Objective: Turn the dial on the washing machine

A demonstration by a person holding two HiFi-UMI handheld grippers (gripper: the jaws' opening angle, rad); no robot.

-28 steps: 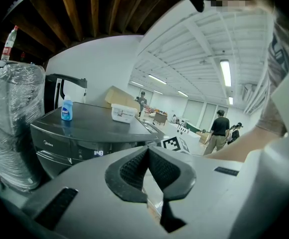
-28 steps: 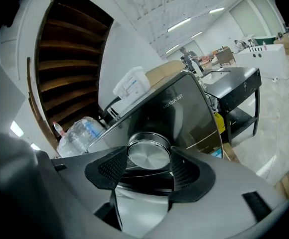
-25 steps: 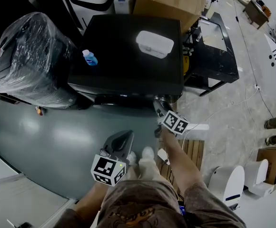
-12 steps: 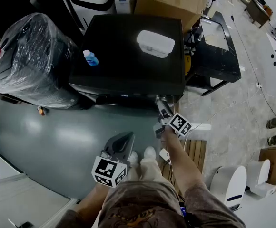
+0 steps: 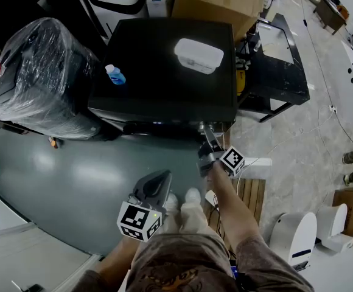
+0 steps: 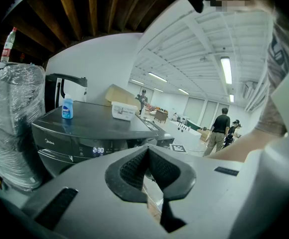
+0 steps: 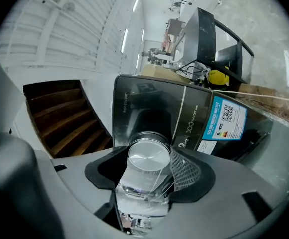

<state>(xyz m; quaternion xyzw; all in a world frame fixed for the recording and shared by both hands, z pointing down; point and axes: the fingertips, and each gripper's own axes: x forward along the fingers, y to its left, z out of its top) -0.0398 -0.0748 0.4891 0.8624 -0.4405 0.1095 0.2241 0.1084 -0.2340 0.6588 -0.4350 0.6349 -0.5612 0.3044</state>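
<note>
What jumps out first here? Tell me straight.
The big black washing machine fills the middle of the head view, with a small blue bottle and a white box on its top. At its front right corner, the right tool is closed round the shiny silver dial. The left tool hangs low near the person's legs, shut and empty.
</note>
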